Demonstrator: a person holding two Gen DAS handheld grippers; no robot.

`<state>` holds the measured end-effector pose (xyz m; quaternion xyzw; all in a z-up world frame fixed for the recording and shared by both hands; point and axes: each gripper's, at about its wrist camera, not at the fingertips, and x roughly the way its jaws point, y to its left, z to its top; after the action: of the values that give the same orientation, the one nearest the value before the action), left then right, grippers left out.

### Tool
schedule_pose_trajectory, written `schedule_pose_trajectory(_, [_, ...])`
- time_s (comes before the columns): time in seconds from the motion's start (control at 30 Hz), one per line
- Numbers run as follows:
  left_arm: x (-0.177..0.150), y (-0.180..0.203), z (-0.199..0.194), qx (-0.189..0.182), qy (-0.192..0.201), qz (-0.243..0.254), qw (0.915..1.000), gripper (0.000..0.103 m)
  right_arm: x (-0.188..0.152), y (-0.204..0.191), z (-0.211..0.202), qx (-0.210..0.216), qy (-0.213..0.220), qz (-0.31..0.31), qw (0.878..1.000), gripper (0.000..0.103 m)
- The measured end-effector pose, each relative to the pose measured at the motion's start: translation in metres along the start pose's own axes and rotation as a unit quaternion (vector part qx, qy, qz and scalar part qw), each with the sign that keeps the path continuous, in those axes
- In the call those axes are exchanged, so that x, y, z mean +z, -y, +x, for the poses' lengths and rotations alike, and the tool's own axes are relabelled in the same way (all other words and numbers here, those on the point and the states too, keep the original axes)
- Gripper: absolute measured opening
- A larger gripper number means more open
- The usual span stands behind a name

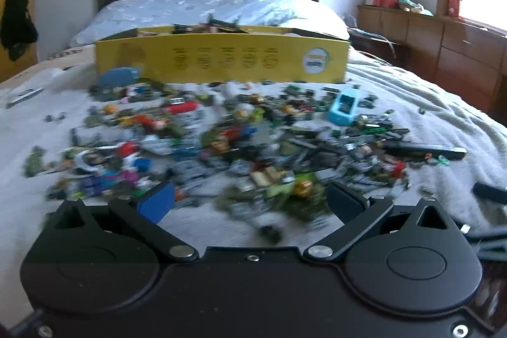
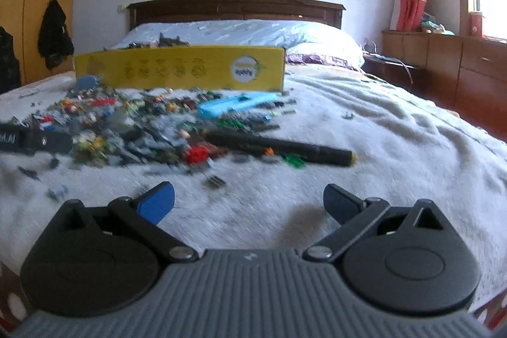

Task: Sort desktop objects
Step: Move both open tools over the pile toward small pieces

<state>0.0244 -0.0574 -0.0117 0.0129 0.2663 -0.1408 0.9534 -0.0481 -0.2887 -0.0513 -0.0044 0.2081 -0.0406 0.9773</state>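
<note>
Small toy bricks [image 1: 240,141] lie heaped on the bed [image 2: 364,122] before the yellow box [image 1: 221,59].
Left hand-held gripper [image 1: 250,198] and right hand-held gripper [image 2: 248,200]: spread wide, empty. Bricks are likely light, rigid, slippery; pinch flat sides.

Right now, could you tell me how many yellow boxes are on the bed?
1: the yellow box stands on the white blanket behind the pile of small toy pieces, before the pillows; more could be hidden behind it.
</note>
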Motion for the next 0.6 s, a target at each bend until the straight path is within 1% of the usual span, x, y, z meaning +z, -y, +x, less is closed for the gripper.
schedule_pose_trajectory(0.07, [0.004, 0.013, 0.009, -0.011, 0.000, 0.007, 0.9999, 0.102, -0.006, 0.004, 0.001, 0.009, 0.008, 0.013, 1.000, 0.103])
schedule_pose_trajectory(0.13, [0.009, 0.030, 0.020, -0.011, -0.002, 0.039, 0.9992, 0.102, -0.011, 0.004, -0.001, 0.009, 0.018, 0.016, 1.000, 0.103])
schedule_pose_trajectory(0.2, [0.009, 0.044, 0.034, 0.019, -0.013, 0.085, 0.9961, 0.103, -0.015, 0.002, -0.002, 0.007, 0.025, 0.015, 1.000, 0.103])
schedule_pose_trajectory(0.23, [0.008, 0.045, 0.039, 0.036, -0.013, 0.090, 0.9952, 0.103, -0.016, 0.003, -0.003, 0.009, 0.026, 0.016, 0.999, 0.103])
schedule_pose_trajectory(0.27, [0.007, 0.041, 0.040, 0.042, -0.011, 0.081, 0.9958, 0.103, -0.017, 0.004, -0.003, 0.012, 0.028, 0.019, 0.999, 0.103])
schedule_pose_trajectory(0.33, [0.006, 0.027, 0.039, 0.032, -0.015, 0.052, 0.9980, 0.103, -0.017, 0.004, -0.004, 0.016, 0.030, 0.020, 0.999, 0.103])
schedule_pose_trajectory(0.37, [0.004, 0.019, 0.037, 0.035, -0.013, 0.046, 0.9982, 0.103, -0.018, 0.004, -0.004, 0.016, 0.032, 0.019, 0.999, 0.103])
schedule_pose_trajectory(0.4, [0.003, 0.014, 0.036, 0.046, -0.012, 0.050, 0.9976, 0.103, -0.019, 0.003, -0.004, 0.014, 0.035, 0.018, 0.999, 0.103])
schedule_pose_trajectory(0.47, [-0.001, 0.001, 0.037, 0.081, -0.010, 0.065, 0.9946, 0.103, -0.021, 0.001, -0.004, 0.009, 0.040, 0.016, 0.999, 0.103])
schedule_pose_trajectory(0.5, [-0.001, -0.007, 0.037, 0.094, -0.010, 0.058, 0.9938, 0.103, -0.022, 0.001, -0.005, 0.007, 0.044, 0.016, 0.999, 0.103])
schedule_pose_trajectory(0.6, [0.000, -0.031, 0.031, 0.092, -0.009, 0.026, 0.9954, 0.102, -0.023, 0.000, -0.006, 0.003, 0.047, 0.016, 0.999, 0.103])
